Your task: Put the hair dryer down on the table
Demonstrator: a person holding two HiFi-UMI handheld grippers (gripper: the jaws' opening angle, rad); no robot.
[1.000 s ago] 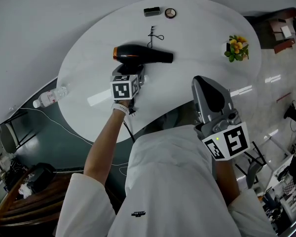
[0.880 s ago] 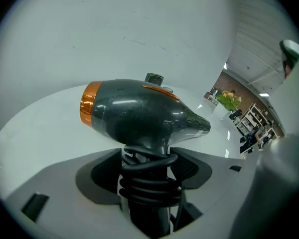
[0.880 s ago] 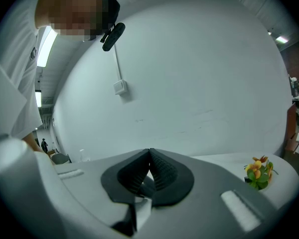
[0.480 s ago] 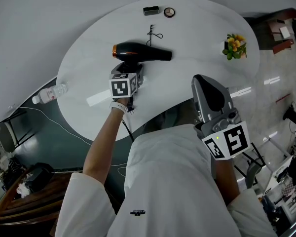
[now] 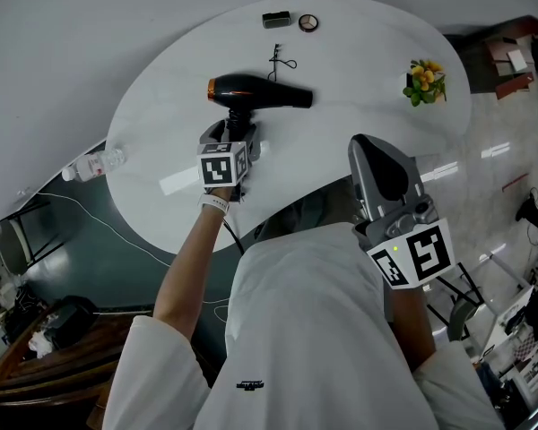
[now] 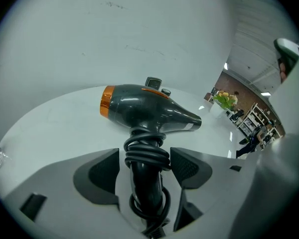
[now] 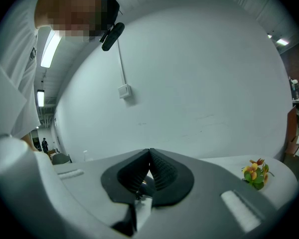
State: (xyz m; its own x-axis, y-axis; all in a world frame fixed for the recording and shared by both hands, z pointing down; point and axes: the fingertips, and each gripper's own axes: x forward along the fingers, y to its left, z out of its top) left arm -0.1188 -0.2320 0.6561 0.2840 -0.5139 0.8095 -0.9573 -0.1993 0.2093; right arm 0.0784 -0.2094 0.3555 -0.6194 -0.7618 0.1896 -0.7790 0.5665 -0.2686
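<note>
Item: black hair dryer with an orange rear ring (image 5: 260,92). It lies on its side on the white oval table (image 5: 359,70), nozzle to our right, handle pointing back toward us.

Item: left gripper (image 5: 236,137). Its jaws stand apart, one on each side of the handle. We judge the hold released, though the black cord coiled round the handle (image 6: 147,151) sits very near the right pad.

Item: right gripper (image 5: 381,164). It is raised over our chest, jaws together on nothing, well apart from the work.

Risks:
- A pad could snag the cord coil as we back off and drag or spin the dryer.
- The glossy top would let it slide easily.
- The trailing cord toward the near rim could tug it.

Surroundings:
- A thin black looped wire (image 5: 278,61) lies just beyond the dryer.
- A small black box (image 5: 275,20) and a round compact (image 5: 308,23) sit at the far rim.
- A small pot of yellow flowers (image 5: 426,83) stands well to the right.
- A clear plastic bottle (image 5: 94,162) lies by the left rim.

None of these blocks our retreat path.
</note>
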